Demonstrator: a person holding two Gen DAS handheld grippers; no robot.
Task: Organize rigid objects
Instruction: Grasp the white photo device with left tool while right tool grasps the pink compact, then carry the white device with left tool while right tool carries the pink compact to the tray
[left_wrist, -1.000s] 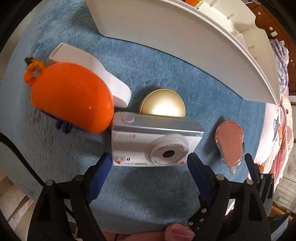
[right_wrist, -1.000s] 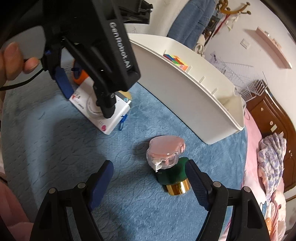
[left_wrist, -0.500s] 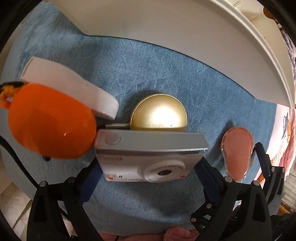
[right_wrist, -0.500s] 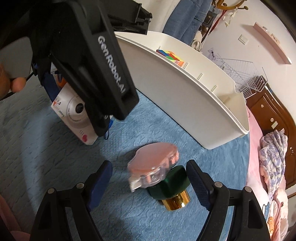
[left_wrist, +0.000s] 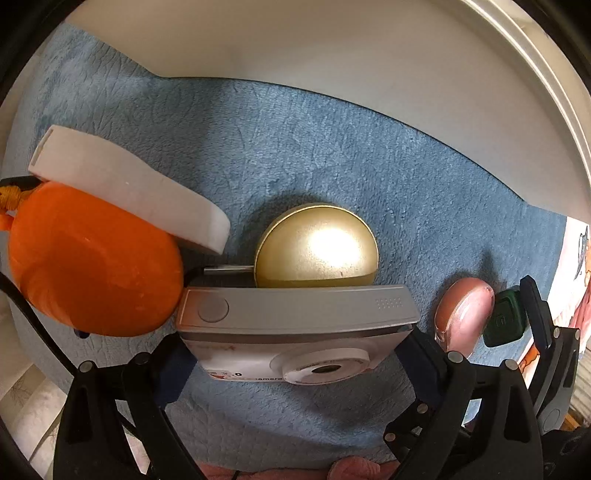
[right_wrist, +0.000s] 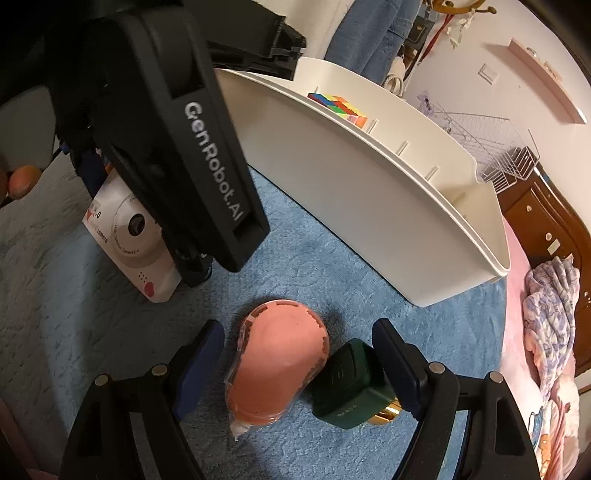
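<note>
Both grippers straddle targets on the blue mat (left_wrist: 332, 147) so we can lift them into the white bin (right_wrist: 369, 192): left gripper (left_wrist: 295, 362) wide around the toy camera (left_wrist: 295, 321), unclamped; right gripper (right_wrist: 295, 365) open around the pink tape dispenser (right_wrist: 280, 369) and green bottle (right_wrist: 347, 384).

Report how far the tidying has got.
Done: only the colourful cube sits in the white bin. In hand: nothing gripped yet; the left gripper straddles the toy camera, the right gripper brackets the pink tape dispenser and green bottle. Left: those, the gold tin and orange toy.
</note>
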